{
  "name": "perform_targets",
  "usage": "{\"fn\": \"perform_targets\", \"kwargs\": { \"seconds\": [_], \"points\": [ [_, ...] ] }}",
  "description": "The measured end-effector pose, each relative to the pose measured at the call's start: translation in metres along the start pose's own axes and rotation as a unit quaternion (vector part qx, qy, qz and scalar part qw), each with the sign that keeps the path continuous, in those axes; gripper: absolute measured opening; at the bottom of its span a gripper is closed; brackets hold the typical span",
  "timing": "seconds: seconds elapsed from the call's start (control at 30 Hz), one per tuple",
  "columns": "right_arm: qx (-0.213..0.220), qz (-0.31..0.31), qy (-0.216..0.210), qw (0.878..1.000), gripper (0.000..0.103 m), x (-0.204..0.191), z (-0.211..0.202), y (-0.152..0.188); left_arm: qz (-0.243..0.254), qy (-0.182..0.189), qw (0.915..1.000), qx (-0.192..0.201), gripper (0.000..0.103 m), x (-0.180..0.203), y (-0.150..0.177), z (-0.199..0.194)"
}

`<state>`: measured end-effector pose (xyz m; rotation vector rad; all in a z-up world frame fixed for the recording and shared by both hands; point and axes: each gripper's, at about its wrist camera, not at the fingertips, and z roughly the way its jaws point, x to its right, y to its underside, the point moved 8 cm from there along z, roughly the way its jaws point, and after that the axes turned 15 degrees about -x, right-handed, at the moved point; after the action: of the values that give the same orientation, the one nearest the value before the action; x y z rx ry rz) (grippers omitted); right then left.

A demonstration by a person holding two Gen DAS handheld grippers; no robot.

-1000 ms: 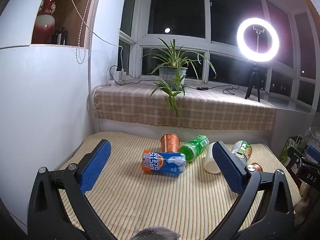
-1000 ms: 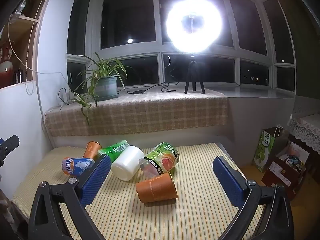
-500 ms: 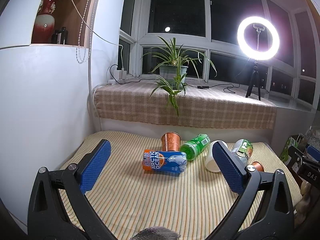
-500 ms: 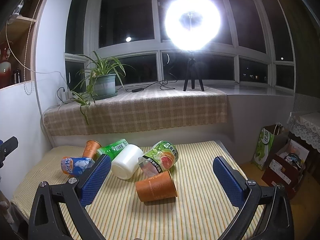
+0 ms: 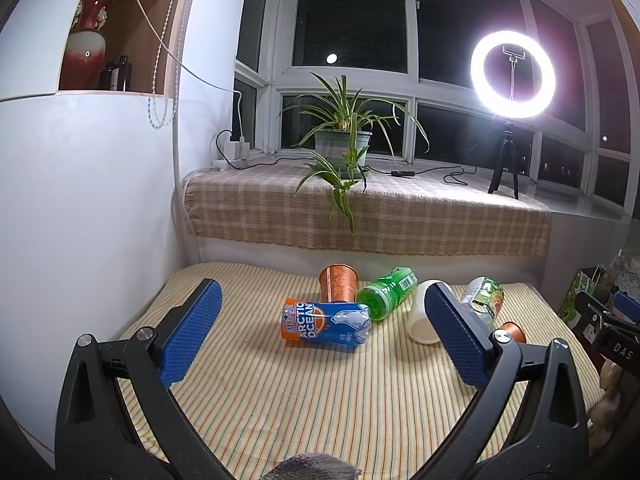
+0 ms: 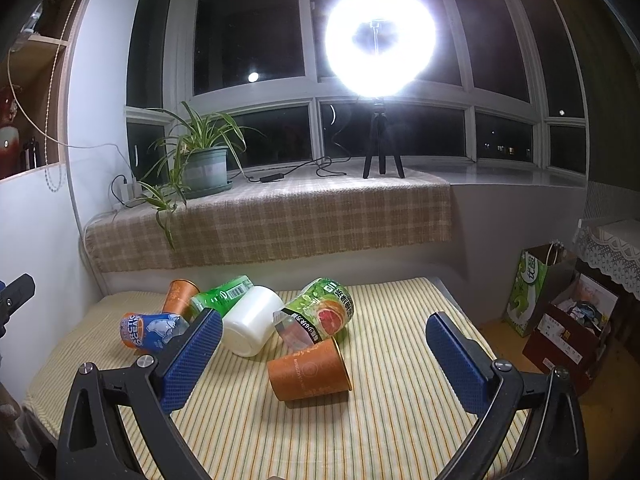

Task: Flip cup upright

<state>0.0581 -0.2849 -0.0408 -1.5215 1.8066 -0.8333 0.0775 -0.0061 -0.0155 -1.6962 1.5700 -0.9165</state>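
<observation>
Left gripper [image 5: 320, 330] spread wide, gripping nothing, glossy blue-orange can [image 6: 150, 330] lying flat, smooth white cup [image 6: 252, 326] on its side, matte orange paper cup [image 6: 308, 370] toppled on striped woven cloth [image 6: 380, 432], perhaps touching the green bottle [image 6: 320, 312], right gripper [image 6: 324, 354] likewise agape.

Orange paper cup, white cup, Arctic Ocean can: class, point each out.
Orange paper cup [image 6: 308, 374]: right wrist view, on its side wall.
White cup [image 6: 253, 320]: right wrist view, on its side wall.
Arctic Ocean can [image 5: 325, 321]: left wrist view, on its label.
</observation>
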Motion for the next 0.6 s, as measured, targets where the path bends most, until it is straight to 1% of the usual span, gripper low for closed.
{"fn": "perform_targets", "kwargs": {
  "seconds": [0.6],
  "points": [
    [-0.007,0.001,-0.001,1.0,0.103,0.0009,0.0024,0.0012,0.003,-0.001,1.0,0.0,0.103,0.0041,0.0022,0.001]
  ]
}}
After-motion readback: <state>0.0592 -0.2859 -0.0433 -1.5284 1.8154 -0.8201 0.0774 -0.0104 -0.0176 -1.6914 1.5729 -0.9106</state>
